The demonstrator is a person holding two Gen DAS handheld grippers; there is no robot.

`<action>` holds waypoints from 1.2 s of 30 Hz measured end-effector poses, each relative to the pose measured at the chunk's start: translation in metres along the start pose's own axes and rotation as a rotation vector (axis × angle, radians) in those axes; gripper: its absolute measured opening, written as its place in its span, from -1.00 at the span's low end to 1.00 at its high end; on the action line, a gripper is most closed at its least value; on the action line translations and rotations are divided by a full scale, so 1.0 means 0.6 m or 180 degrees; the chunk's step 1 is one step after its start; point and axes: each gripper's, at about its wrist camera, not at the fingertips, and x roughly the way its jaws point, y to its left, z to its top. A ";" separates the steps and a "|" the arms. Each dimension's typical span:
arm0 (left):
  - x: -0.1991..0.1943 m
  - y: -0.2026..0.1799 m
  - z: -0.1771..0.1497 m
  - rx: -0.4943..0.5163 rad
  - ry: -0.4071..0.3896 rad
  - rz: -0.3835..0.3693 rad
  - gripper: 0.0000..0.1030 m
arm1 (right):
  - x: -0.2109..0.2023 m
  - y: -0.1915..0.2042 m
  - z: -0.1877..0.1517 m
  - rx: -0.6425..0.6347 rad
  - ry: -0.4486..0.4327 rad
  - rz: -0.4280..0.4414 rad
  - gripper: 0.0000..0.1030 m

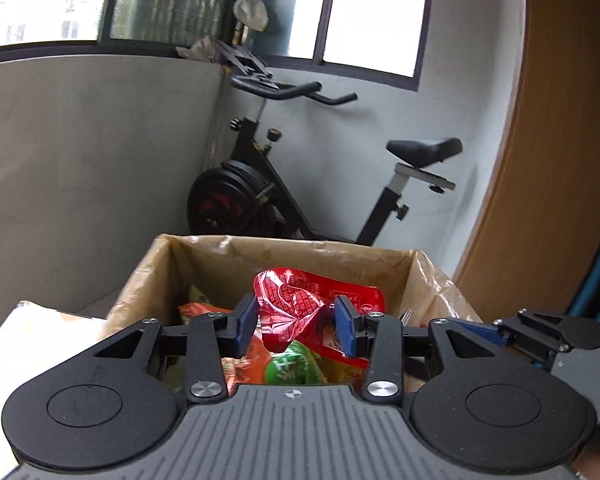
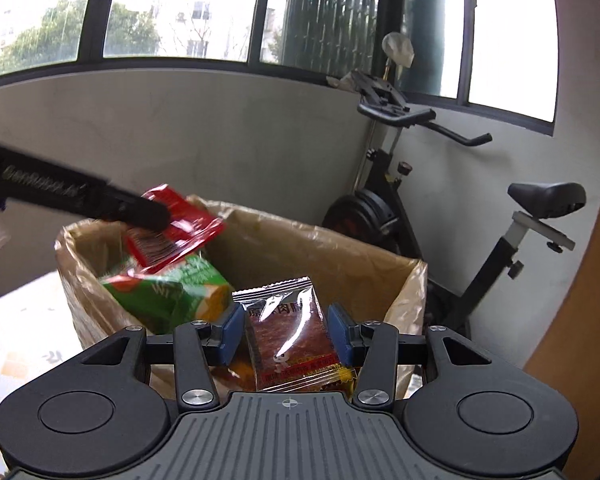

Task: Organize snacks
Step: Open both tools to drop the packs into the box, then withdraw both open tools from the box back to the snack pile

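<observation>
Nearest the left wrist camera, the left gripper (image 1: 298, 326) stood over an open cardboard box (image 1: 384, 258) lined with a crinkled plastic bag (image 1: 440, 280). Its blue pads (image 1: 246, 324) were partly spread, with a crumpled red packet (image 1: 300, 304) between them. The packet's sides reached both pads, but whether they pressed on it I could not tell. Below it, toward six o'clock inside the box, lay a green packet (image 1: 290, 366) and orange wrappers (image 1: 198, 312). At three o'clock the tip of the right gripper (image 1: 540, 334) showed just beside the box.

From the right wrist camera, the right gripper (image 2: 286, 334) also hung over the box (image 2: 340, 256), jaws partly apart. A clear packet of brown dried meat (image 2: 290, 332) stood between its pads (image 2: 232, 334); the packet's edges met or nearly met them, and a firm grip could not be confirmed. At ten o'clock the left gripper (image 2: 156, 216) came in with the red packet (image 2: 180, 228) at its tip, above a green packet (image 2: 168, 292) that sat in the box at nine o'clock from the meat packet.

Behind the box, at one to two o'clock, an exercise bike (image 2: 440, 208) stood against a grey wall (image 2: 180, 132) under wide windows (image 2: 180, 8).
</observation>
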 end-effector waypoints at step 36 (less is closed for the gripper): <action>-0.174 0.041 -0.135 0.0319 -0.0009 0.0665 0.35 | -0.148 0.072 -0.085 0.0374 -0.0090 -0.0218 0.15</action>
